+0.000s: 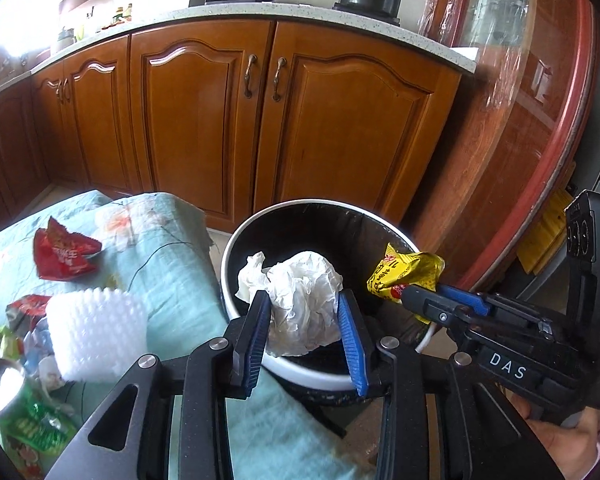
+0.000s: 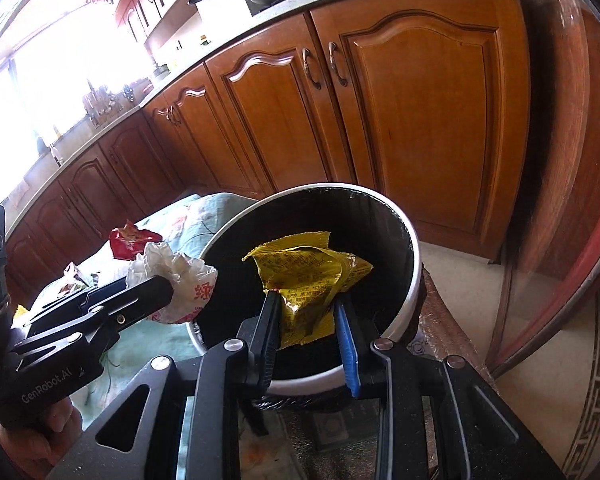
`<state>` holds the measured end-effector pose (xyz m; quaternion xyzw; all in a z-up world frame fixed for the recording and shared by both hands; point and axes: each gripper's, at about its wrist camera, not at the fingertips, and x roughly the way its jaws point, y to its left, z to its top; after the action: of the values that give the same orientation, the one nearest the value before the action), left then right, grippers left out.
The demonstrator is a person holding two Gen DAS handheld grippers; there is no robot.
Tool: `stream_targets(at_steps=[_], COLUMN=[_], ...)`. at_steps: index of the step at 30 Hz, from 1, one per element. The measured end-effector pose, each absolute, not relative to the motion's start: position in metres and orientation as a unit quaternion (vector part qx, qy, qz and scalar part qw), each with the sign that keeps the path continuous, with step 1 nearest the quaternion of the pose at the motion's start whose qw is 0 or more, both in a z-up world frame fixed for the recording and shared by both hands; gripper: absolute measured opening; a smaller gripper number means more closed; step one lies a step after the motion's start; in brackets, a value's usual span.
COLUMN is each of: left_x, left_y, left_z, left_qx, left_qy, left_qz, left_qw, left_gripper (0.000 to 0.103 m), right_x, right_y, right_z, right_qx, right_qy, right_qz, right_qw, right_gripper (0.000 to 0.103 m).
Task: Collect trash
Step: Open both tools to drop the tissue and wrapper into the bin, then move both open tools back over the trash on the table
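Note:
My left gripper [image 1: 305,304] is shut on a crumpled white paper wad [image 1: 300,300] and holds it over the near rim of a round bin [image 1: 236,236] with a white rim and black liner. My right gripper [image 2: 308,308] is shut on a yellow snack wrapper [image 2: 308,276] above the bin's opening [image 2: 414,248]. In the left wrist view the right gripper [image 1: 416,296] comes in from the right with the yellow wrapper [image 1: 404,272]. In the right wrist view the left gripper [image 2: 168,284] holds the paper wad [image 2: 180,280] at the bin's left rim.
A surface under a light green floral cloth [image 1: 172,264] lies left of the bin. On it lie a red wrapper [image 1: 64,256], a white foam net [image 1: 96,332], a green can [image 1: 16,412] and more wrappers. Wooden kitchen cabinets [image 1: 228,120] stand behind, a door frame at right.

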<state>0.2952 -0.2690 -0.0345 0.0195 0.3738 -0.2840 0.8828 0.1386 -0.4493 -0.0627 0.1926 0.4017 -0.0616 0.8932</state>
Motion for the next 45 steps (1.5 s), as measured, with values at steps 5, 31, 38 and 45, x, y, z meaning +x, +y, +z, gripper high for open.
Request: stream_targets(at_steps=[5,31,38,45], left_x=[0.312,0.181,0.143,0.122], left_y=[-0.278,-0.140,-0.091,-0.049], left_z=[-0.040,-0.033,-0.025,-0.024], left_qx=[0.018,-0.031,-0.054,-0.080], left_qy=[0.386,0.369,0.358,0.359], left_qz=[-0.273,-0.222,-0.172,-0.130], left_qw=[0.881,0.902,0.916,0.921], left_gripper=[0.063,0.077,0.077,0.077], right_x=[0.148,0.092,0.088,0.089], right_y=[-0.460,-0.382,-0.340,-0.305], right_z=[-0.071,-0.064,-0.068,-0.069], right_qx=[0.198,0.258,0.248,0.235], right_qy=[0.414,0.386,0.401,0.408], right_qz=[-0.070,-0.022,0.013,0.041], right_qw=[0.886,0.885,0.882,0.881], right_gripper=[0.031,0.083,0.083,0.083])
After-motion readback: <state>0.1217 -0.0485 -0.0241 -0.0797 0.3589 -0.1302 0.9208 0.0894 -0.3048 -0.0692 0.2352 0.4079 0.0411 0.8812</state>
